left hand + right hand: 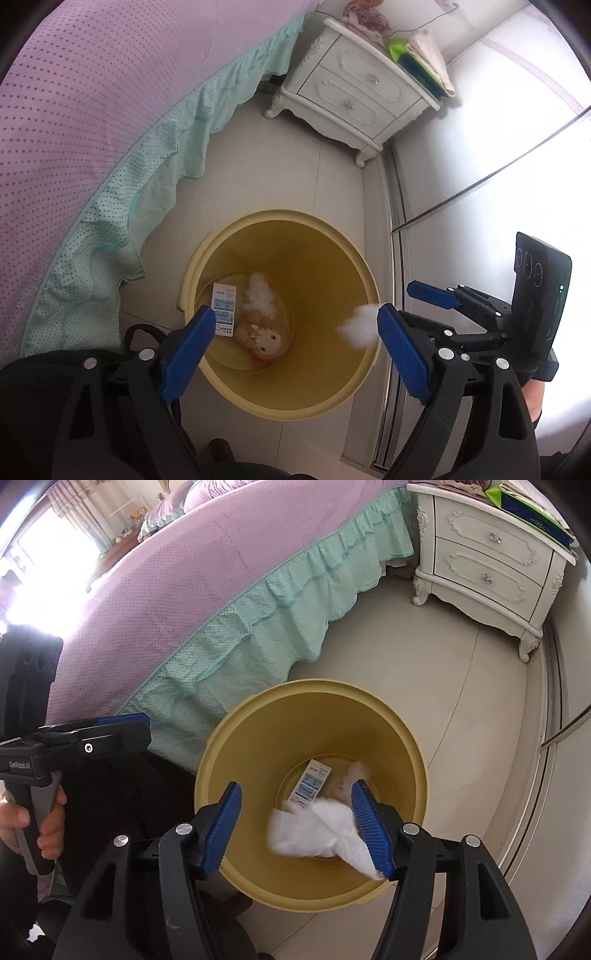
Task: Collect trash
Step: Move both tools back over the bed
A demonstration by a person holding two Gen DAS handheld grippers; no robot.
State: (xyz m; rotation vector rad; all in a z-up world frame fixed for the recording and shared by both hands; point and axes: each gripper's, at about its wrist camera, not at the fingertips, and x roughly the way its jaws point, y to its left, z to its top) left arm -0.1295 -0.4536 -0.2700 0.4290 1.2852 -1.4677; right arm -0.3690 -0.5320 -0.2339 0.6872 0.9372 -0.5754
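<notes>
While both grippers hang over the floor beside the bed (pixel 207 576), whose purple cover ends in a green frill (pixel 266 627), the left gripper (pixel 295 343) has its blue fingers spread wide with nothing between them, poised above the yellow bin (pixel 354 373). Inside that bin, on the bottom, lie a small white and blue box (pixel 224 309), a wad of white fluff (pixel 260 295) and a doll (pixel 264 338). Further right, the right gripper (pixel 306 829) is likewise spread apart over the bin mouth. A white tissue (pixel 317 836) hangs blurred between its fingers, touching only the inner face of the right finger (pixel 371 832); whether it is sticking there or in free fall cannot be determined. At far right stands a white nightstand (pixel 491 565), well apart from the bin.
</notes>
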